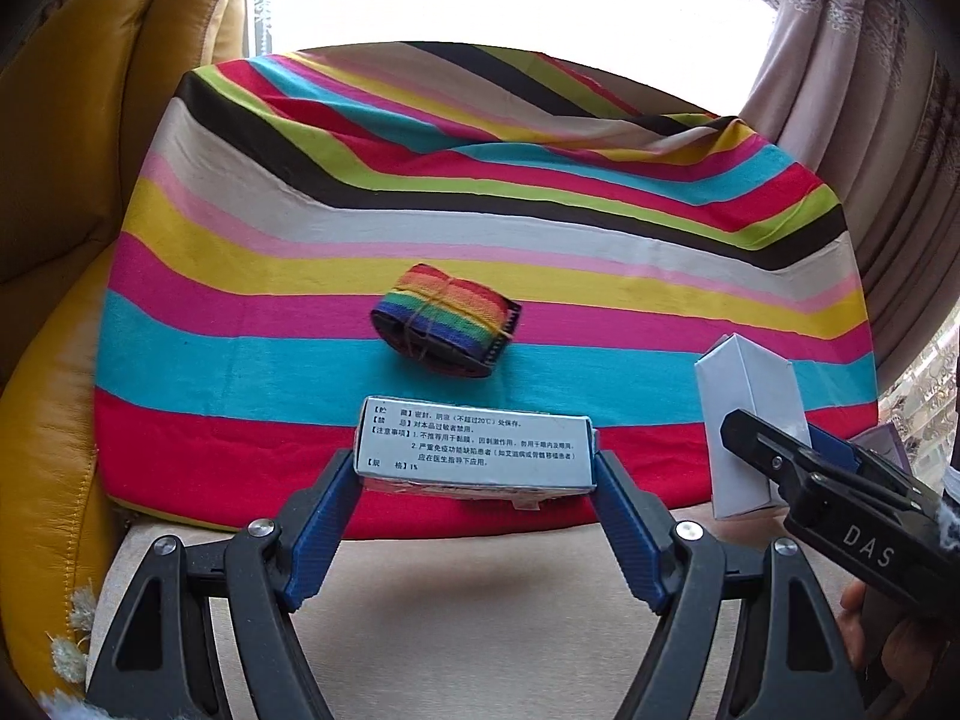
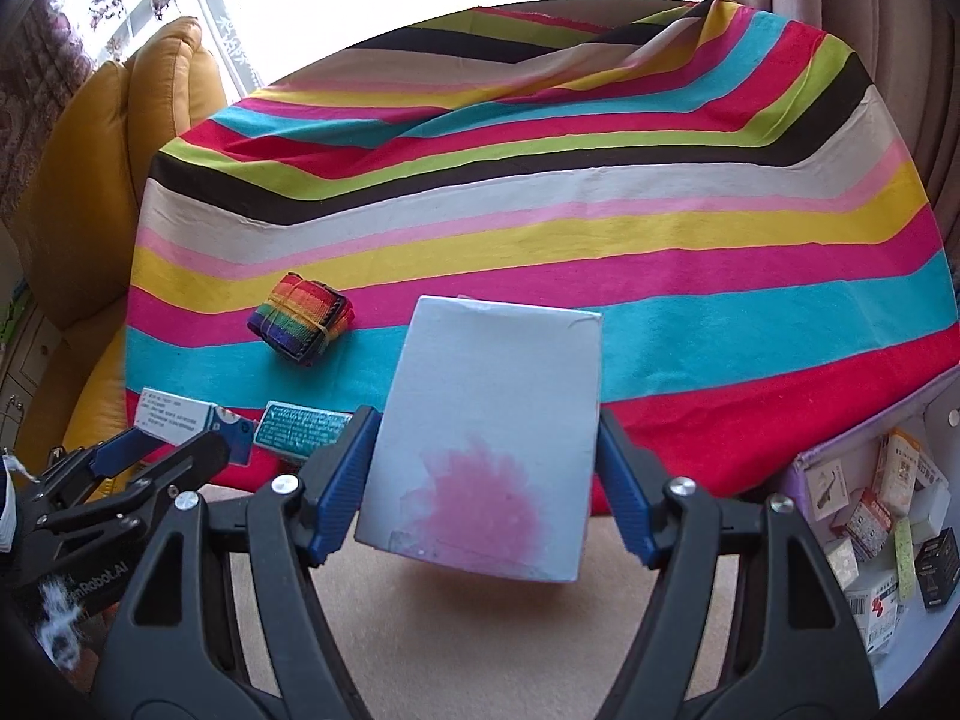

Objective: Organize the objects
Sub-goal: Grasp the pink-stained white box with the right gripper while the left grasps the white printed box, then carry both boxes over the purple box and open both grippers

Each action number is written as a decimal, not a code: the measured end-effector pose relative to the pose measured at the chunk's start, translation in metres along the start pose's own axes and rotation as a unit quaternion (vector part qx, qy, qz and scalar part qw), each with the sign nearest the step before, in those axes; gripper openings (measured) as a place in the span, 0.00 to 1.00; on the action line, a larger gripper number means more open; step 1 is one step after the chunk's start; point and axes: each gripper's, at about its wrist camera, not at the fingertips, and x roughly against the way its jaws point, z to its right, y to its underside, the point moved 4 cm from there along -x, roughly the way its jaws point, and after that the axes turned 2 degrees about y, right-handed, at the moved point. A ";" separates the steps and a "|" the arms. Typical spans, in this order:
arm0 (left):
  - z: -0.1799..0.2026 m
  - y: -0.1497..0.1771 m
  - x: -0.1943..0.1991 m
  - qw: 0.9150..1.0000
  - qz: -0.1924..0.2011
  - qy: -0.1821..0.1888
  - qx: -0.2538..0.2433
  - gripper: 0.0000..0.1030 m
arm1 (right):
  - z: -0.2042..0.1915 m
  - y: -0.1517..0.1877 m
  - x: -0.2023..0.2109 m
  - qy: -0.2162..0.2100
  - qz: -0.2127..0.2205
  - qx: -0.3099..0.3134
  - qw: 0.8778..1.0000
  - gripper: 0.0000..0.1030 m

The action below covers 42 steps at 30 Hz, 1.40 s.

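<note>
A smooth cardboard medicine box, flat and oblong with black print on its pale top face, sits clamped between the ribbed blue pads of the left gripper, the jaws closed only as far as the box's length; it hovers at the near edge of the striped cloth. The cloth is soft woven cotton in bold bands (red, teal, pink, yellow, cream, black, lime), rumpled toward the far side. On its teal band, beyond the box, lies a rolled rainbow webbing strap bound with thin string.

The right gripper pinches a taller matte white box across its width, jaws partly closed against its sides; a pink blotch stains its near face. Left of it, a teal-labelled carton rests at the cloth's near edge.

At the near right, a lilac-walled bin holds a jumble of small cartons, white, printed and one black. A mustard leather cushion, glossy and creased, lies left of the cloth.
</note>
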 end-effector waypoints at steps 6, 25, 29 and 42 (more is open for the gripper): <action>0.029 0.003 0.001 1.000 0.001 0.014 -0.021 0.75 | 0.022 0.009 0.020 -0.001 0.012 -0.025 1.000 0.72; 0.141 0.023 0.004 0.991 -0.010 0.082 -0.105 0.75 | 0.119 0.045 0.086 0.037 0.032 -0.100 0.994 0.69; 0.161 0.028 0.003 0.988 -0.016 0.100 -0.118 0.75 | 0.148 0.058 0.098 0.059 0.030 -0.119 0.991 0.69; 0.237 0.046 0.001 0.967 -0.037 0.178 -0.180 0.75 | 0.220 0.089 0.119 0.134 0.006 -0.160 0.978 0.69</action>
